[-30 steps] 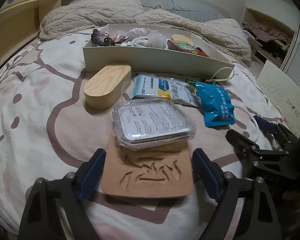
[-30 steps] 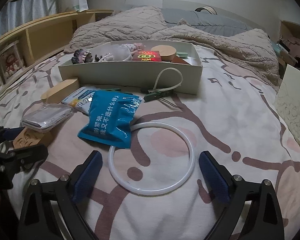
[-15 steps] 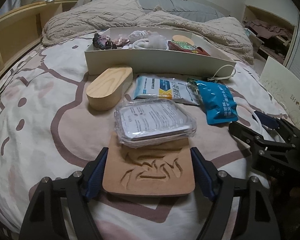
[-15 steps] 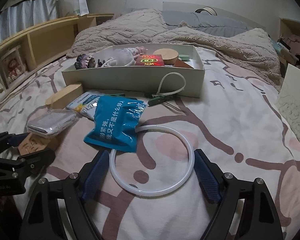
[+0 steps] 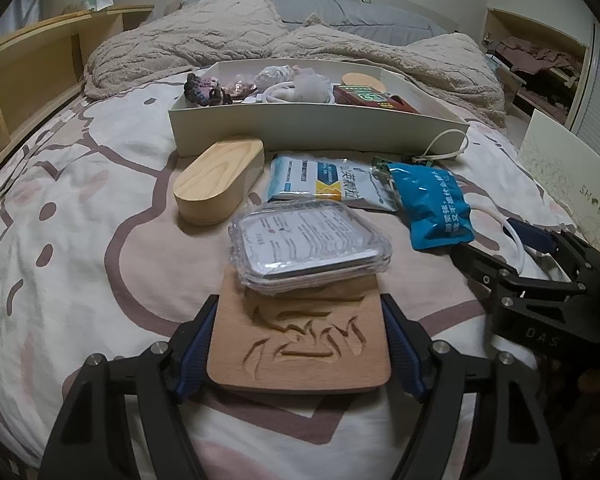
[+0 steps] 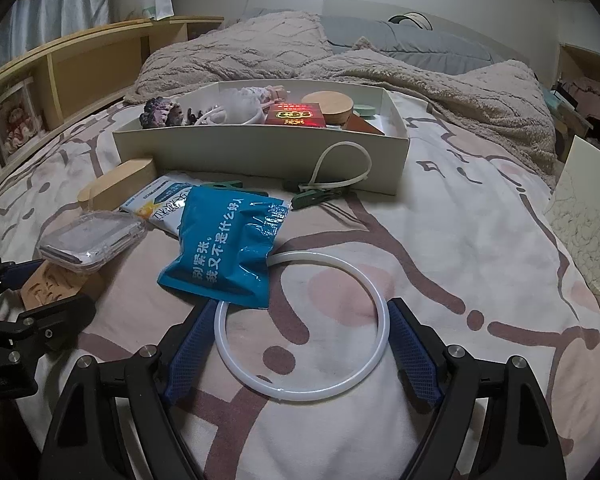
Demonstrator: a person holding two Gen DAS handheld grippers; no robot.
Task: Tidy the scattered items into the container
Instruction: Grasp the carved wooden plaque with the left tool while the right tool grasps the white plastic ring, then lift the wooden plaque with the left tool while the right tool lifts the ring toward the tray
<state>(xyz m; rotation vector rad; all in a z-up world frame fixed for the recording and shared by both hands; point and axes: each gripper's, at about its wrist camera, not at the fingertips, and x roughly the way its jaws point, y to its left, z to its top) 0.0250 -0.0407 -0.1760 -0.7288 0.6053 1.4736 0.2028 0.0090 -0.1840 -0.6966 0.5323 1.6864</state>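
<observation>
A carved wooden board [image 5: 300,344] lies flat on the bedsheet. My left gripper [image 5: 298,312] is closing on it, its blue pads against both side edges. A clear plastic case [image 5: 308,244] rests on the board's far end. My right gripper [image 6: 302,308] has its pads against both sides of a white ring [image 6: 300,394]. A blue packet [image 6: 224,252] overlaps the ring's far left part. The white box [image 6: 260,148], holding several items, stands further back. In front of it lie a wooden oval box [image 5: 216,184], a white-blue packet [image 5: 328,184] and a green clip with a cable tie [image 6: 320,196].
A beige blanket [image 6: 380,76] and grey pillows [image 6: 420,40] are heaped behind the box. A wooden shelf unit [image 6: 80,68] runs along the left side of the bed. A white panel [image 6: 588,208] leans at the right edge.
Both grippers' jaws narrowed: the left pads came in onto the board's edges, the right pads onto the ring. Neither hand shifted much.
</observation>
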